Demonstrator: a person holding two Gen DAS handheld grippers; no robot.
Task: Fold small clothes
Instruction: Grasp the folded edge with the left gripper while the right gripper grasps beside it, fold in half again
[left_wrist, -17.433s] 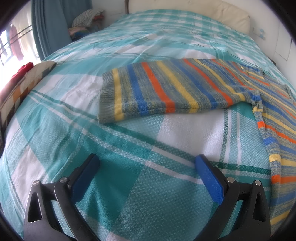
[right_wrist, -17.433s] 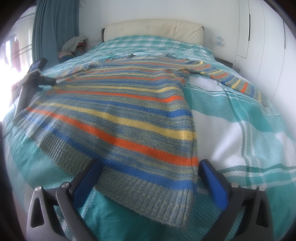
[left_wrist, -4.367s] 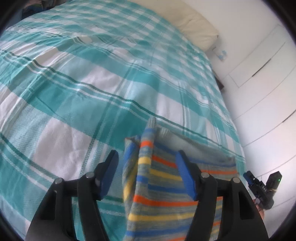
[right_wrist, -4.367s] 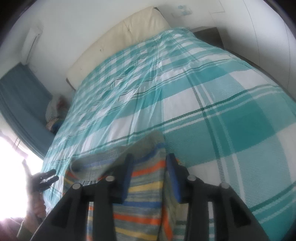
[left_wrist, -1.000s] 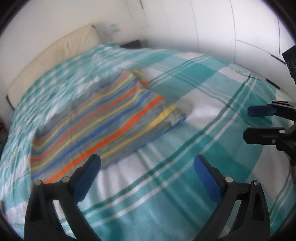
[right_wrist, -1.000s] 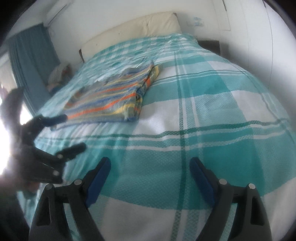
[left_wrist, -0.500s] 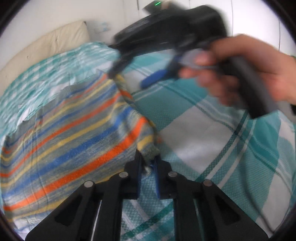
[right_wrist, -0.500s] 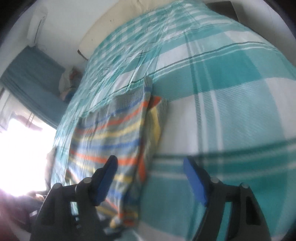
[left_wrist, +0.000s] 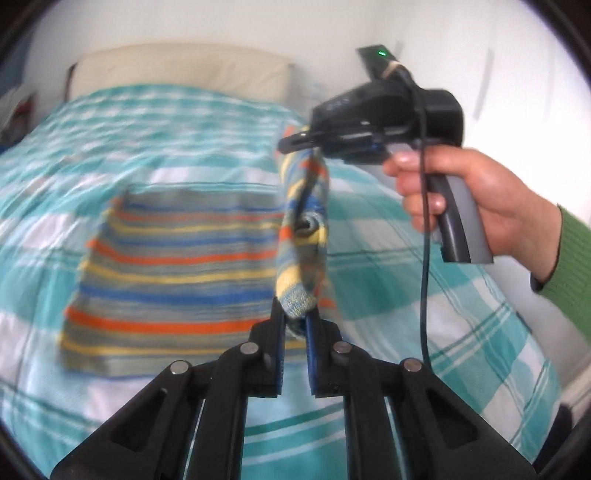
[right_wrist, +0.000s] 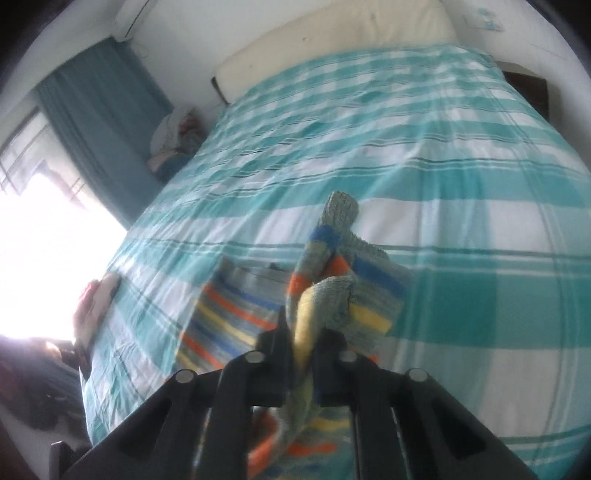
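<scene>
**A:** Start with the biggest thing you've got in front of you.

**B:** That's the bed, covered by a teal-and-white checked woven bedspread (left_wrist: 461, 295), with a long cream padded headboard (left_wrist: 177, 70) at the far end and a teal curtain (right_wrist: 103, 122) beside the bright window off to one side.

**A:** And the garment?

**B:** Your folded knitted jumper, striped in orange, blue, yellow and grey (left_wrist: 177, 269), lies on the bedspread as a rough rectangle. Most of it rests flat. One side edge is raised off the bed, bunched into a thick roll that runs between your two tools.

**A:** Who holds which end?

**B:** The left gripper (left_wrist: 295, 325) is clamped on the near end of that raised edge; its blue-lined jaws pinch the yellow-and-grey knit tightly. The right gripper (right_wrist: 304, 341) is closing, with a wad of yellow and grey knit between its black jaws and the pads already pressing on it (the view is blurred, so finer detail is lost). From the left camera you can see that same tool biting the far end of the roll.

**A:** Anything of you in view?

**B:** Your right hand (left_wrist: 472, 192) wraps the grey pistol handle, a green knitted sleeve (left_wrist: 569, 266) at the wrist, and a thin black cable (left_wrist: 424, 258) hangs down from the tool.
</scene>
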